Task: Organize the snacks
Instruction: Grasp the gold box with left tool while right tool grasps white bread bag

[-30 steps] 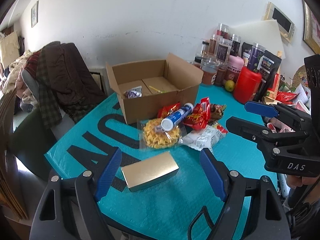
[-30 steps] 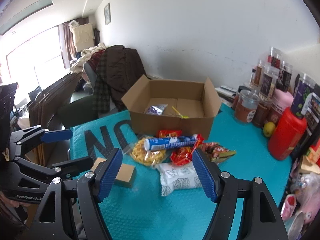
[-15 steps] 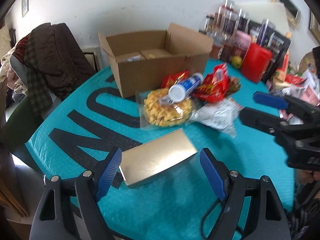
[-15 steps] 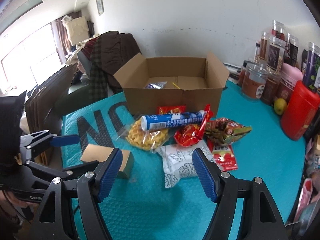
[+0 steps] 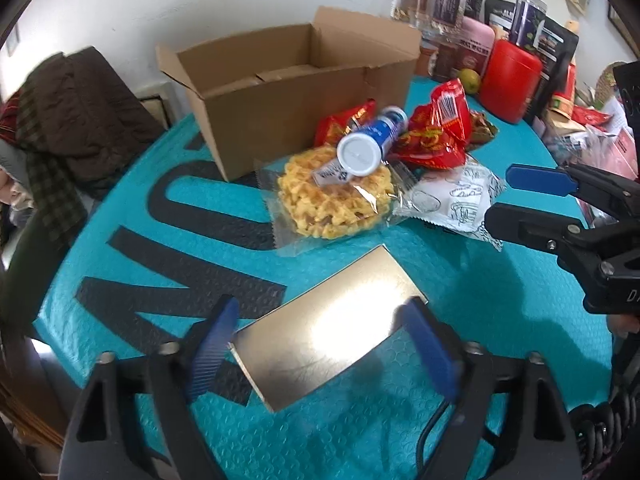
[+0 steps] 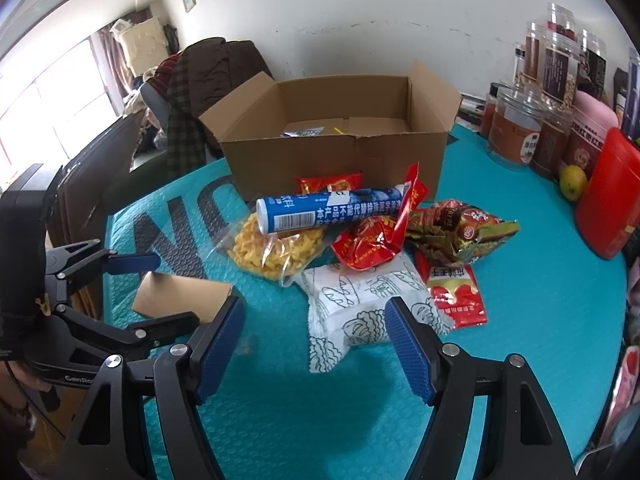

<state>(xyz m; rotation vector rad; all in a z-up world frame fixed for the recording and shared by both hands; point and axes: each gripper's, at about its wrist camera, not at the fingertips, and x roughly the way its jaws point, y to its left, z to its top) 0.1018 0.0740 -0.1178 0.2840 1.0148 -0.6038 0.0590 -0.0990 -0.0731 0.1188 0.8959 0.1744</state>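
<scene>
A shiny gold box (image 5: 324, 320) lies flat on the teal mat (image 5: 160, 240). My left gripper (image 5: 320, 308) hangs just over it with a blue pad at each end; its jaws are opening and the pads do not press on the box. From the right wrist the same box (image 6: 200, 294) looks brown, with the left gripper (image 6: 176, 286) around it. My right gripper (image 6: 314, 308) is open above the near end of a white printed packet (image 6: 360, 300), without gripping it. In the left wrist view the right gripper (image 5: 500, 194) reaches in beside that packet (image 5: 452, 196).
An open cardboard box (image 6: 332, 160) stands behind a pile: a blue tube (image 6: 332, 212), a waffle bag (image 6: 272, 248), and red packets (image 6: 368, 240). Jars and a red canister (image 6: 608, 200) line the right. A chair heaped with clothes (image 5: 80, 120) stands left.
Both grippers have sunk toward the mat and tilted further down. The left jaws have spread wider around the gold box. The white packet now sits between the right fingers.
</scene>
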